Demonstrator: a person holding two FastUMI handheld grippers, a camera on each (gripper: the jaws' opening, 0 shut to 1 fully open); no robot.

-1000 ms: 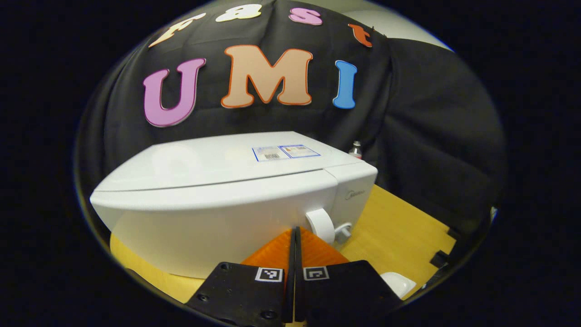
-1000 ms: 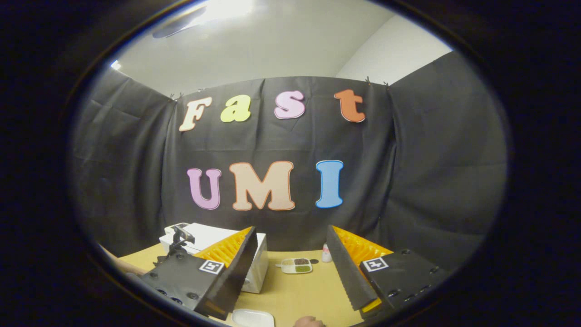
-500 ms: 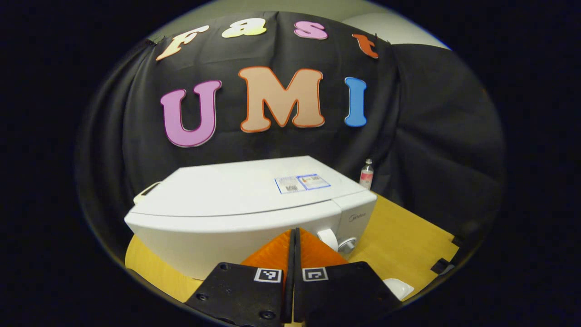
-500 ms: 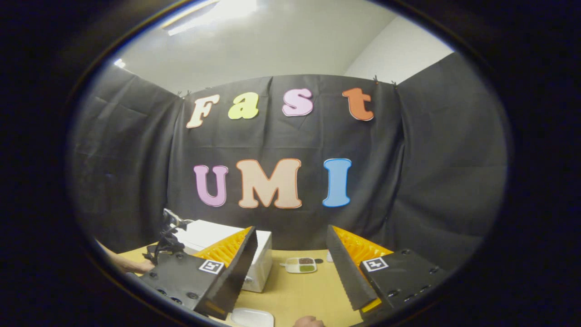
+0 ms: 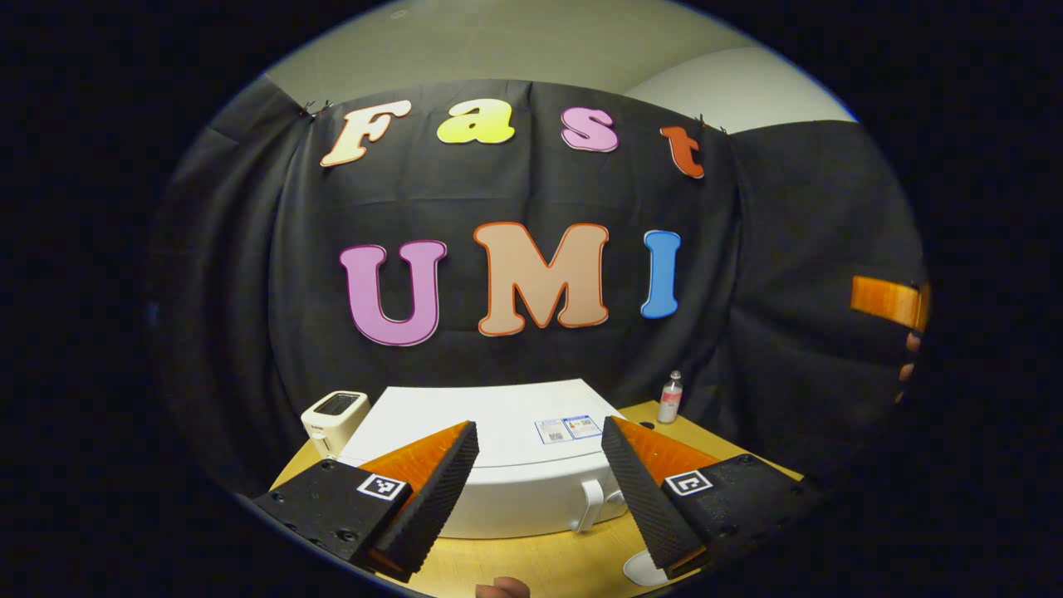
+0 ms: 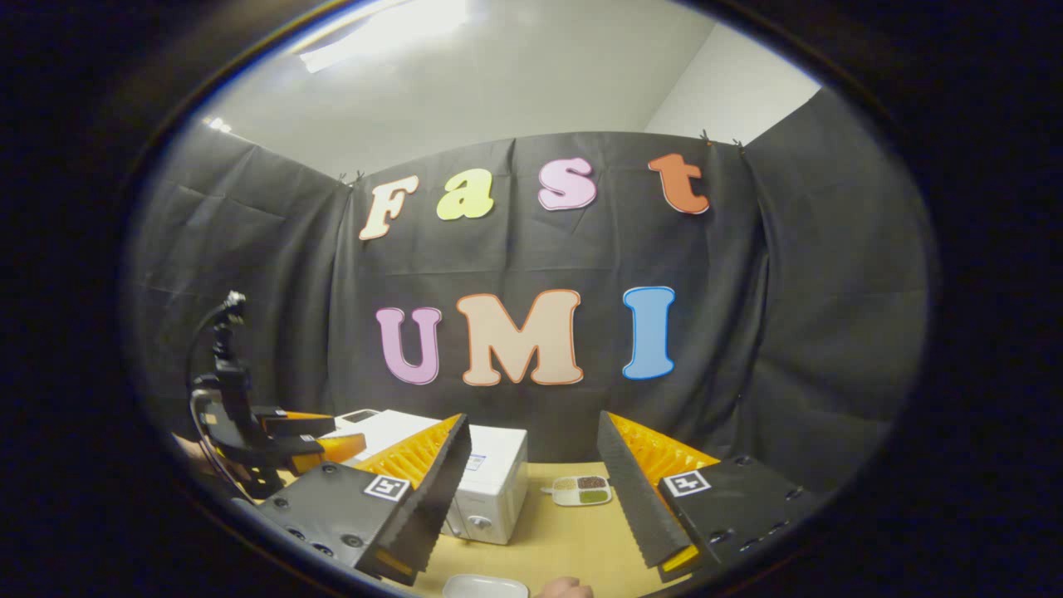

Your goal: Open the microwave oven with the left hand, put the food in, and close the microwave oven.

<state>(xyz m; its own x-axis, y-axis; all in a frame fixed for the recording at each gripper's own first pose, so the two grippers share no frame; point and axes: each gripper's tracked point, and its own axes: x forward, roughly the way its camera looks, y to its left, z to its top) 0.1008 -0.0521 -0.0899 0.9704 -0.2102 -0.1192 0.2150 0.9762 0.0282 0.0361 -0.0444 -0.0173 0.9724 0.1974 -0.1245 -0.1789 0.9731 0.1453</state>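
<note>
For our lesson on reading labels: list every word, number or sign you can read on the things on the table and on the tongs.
On the microwave oven: two stickers, too small to read.
On the bottle: a label, too small to read.
On the left tongs and right tongs: square markers, black-and-white patterns, no words.

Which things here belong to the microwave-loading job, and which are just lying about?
Belong to the job:
microwave oven, door shut
food tray on the table
left hand-held gripper, open
right hand-held gripper, open

Just lying about:
small bottle
toaster
white dish
</note>
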